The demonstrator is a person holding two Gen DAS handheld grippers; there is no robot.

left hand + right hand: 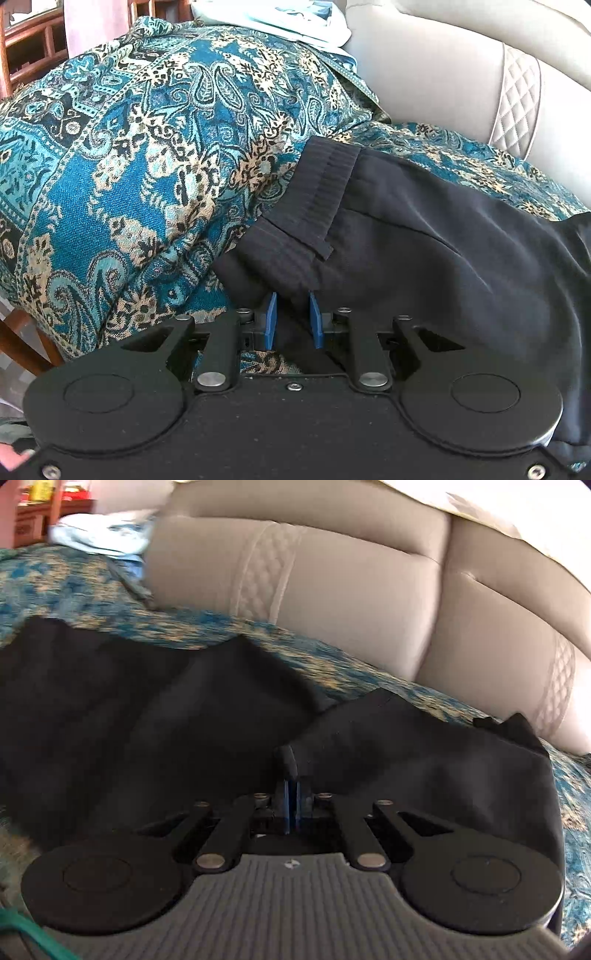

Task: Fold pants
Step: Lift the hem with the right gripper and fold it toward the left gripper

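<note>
Quick count from where I'm standing: one pair of dark pants (424, 236) and one blue paisley throw (147, 155) under them. One beige sofa (332, 590) with two back cushions showing, each with one quilted strip. One pale bundle of cloth (280, 18) at the far end. Two grippers — left (291, 319) and right (291, 805) — each with two blue pads.
</note>
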